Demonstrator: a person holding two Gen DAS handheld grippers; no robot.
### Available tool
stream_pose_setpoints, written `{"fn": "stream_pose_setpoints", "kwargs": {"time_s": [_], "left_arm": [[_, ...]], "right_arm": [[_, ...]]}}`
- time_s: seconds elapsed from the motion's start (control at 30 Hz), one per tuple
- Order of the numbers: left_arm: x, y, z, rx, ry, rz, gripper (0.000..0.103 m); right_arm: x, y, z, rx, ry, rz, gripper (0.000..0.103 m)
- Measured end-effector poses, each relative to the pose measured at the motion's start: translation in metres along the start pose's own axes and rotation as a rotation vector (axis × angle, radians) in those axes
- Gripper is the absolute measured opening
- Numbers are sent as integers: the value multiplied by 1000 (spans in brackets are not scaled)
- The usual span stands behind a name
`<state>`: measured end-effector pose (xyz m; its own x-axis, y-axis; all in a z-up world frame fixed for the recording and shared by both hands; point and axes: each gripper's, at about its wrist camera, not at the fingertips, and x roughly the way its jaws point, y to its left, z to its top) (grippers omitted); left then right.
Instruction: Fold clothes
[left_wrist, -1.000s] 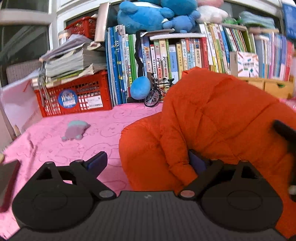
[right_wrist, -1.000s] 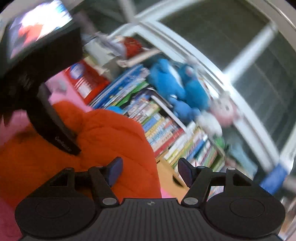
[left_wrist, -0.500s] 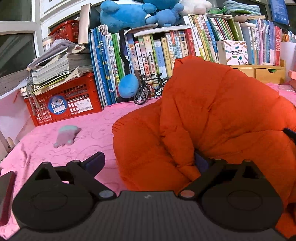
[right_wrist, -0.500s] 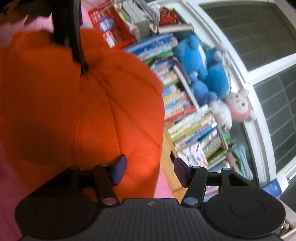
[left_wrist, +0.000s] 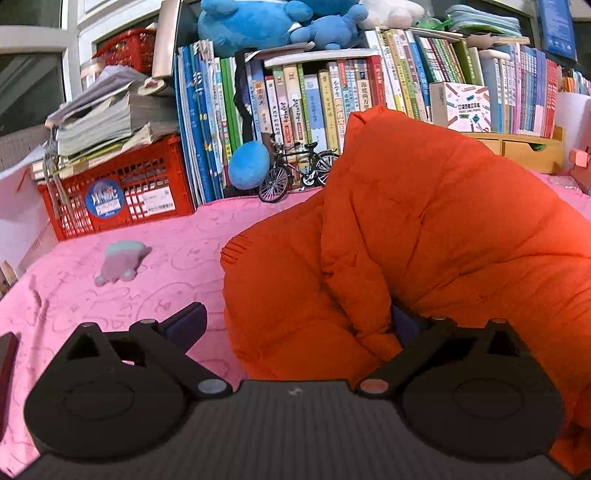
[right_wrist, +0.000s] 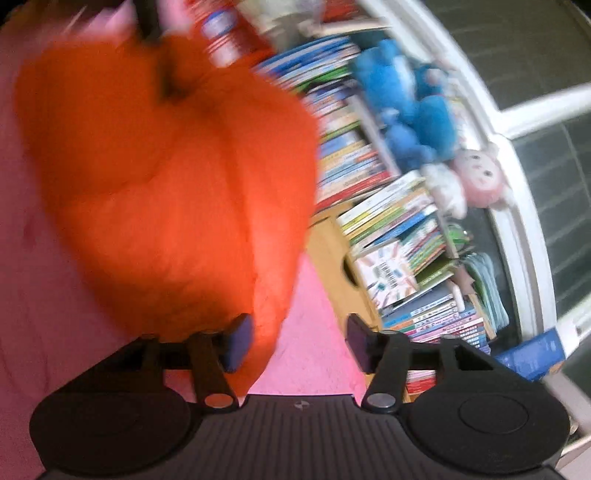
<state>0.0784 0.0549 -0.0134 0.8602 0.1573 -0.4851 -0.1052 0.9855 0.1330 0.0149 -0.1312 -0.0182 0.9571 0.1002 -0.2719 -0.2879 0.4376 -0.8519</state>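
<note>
The big puffy orange padded jacket (left_wrist: 424, 236) is lying in a tall heap on the pink patterned cloth (left_wrist: 110, 295), and it is sitting right in front of both grippers. Seen from the left wrist, the heap is filling the middle and the right side, and one thick fold with a knit cuff is poking out to the left. The left gripper (left_wrist: 295, 325) is spreading its jaws very wide: that thick fold is sitting between them, the right finger is buried in the padding, and the left finger (left_wrist: 184, 325) is hanging free over the cloth, so nothing is being pinched. The right gripper (right_wrist: 295, 343) is opening its jaws, and the jacket's lower edge is touching only its left finger, with bare pink cloth in the gap. That picture is blurry. I think the left gripper is nearer to a good hold. Behind the heap, the long row of colourful upright books (left_wrist: 332, 99) is standing close. The red plastic crate (left_wrist: 118, 192), the little black toy bicycle (left_wrist: 295, 170) and the small pale soft toy (left_wrist: 122, 262) are lying well apart from it.
</note>
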Motion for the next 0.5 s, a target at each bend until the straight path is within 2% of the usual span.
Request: {"fn": "stream_pose_setpoints", "kwargs": {"time_s": [0.1,0.23,0.33,0.5], "left_arm": [[-1,0,-1,-5,-3,3,102],[-1,4,-1,-23,-2,-8,102],[0,8,-1,-47,4,-24,102],[2,18,-2,-104,20,-51,102]], "right_arm": [[6,-26,30,78,-74,12,68],[44,-38,72,121,-130,44,70],[82,-58,96,293,-102,103,70],[137,-77,104,584,0,313,62]]}}
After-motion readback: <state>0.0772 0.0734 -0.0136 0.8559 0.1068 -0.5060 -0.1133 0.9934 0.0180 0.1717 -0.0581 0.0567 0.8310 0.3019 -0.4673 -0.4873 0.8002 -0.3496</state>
